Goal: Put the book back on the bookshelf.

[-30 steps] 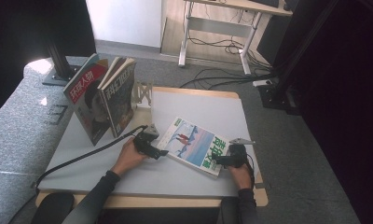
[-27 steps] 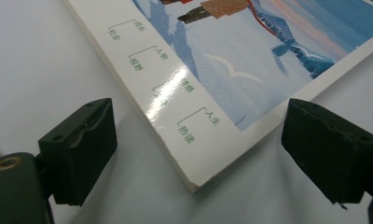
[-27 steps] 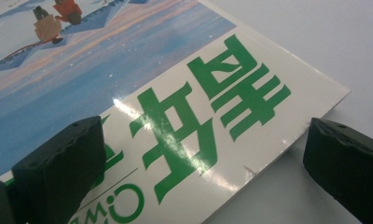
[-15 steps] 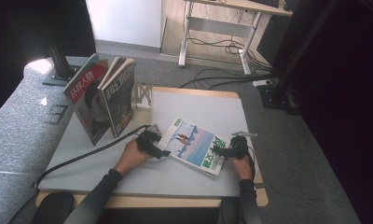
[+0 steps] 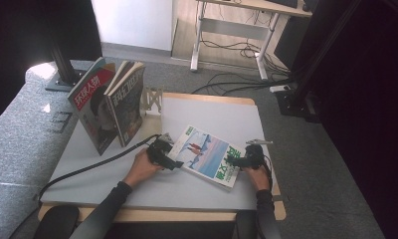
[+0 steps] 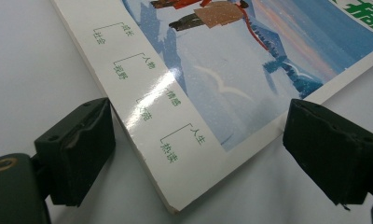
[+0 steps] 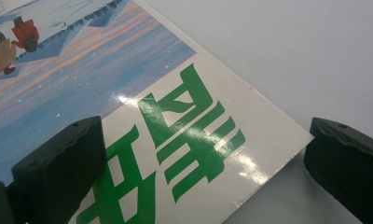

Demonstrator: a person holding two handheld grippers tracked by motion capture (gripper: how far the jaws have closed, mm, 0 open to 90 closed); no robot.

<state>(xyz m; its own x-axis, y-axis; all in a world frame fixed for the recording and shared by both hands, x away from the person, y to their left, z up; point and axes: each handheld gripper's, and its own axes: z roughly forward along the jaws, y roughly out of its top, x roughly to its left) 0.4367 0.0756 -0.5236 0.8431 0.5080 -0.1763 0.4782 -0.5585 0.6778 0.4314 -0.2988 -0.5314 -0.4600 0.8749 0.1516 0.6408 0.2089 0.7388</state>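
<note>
A magazine (image 5: 207, 155) with a blue snowy cover and green lettering lies flat on the grey table (image 5: 217, 117). My left gripper (image 5: 171, 158) is at its left corner. In the left gripper view the left gripper (image 6: 205, 154) is open, and the magazine's corner (image 6: 175, 107) lies between the jaws without touching either. My right gripper (image 5: 233, 161) is at the magazine's right edge. In the right gripper view the right gripper (image 7: 203, 168) is open too, its jaws wide on either side of the corner with the green lettering (image 7: 184, 126).
Several magazines (image 5: 110, 109) stand upright at the table's back left, leaning against a white bookend (image 5: 152, 101). A black cable (image 5: 87, 167) trails from the left gripper across the table's left half. The table's wooden edge (image 5: 197, 215) runs along the front.
The right gripper has moved forward and left up to the magazine's right corner. The left gripper has edged slightly closer to the left corner. The magazine has not moved.
</note>
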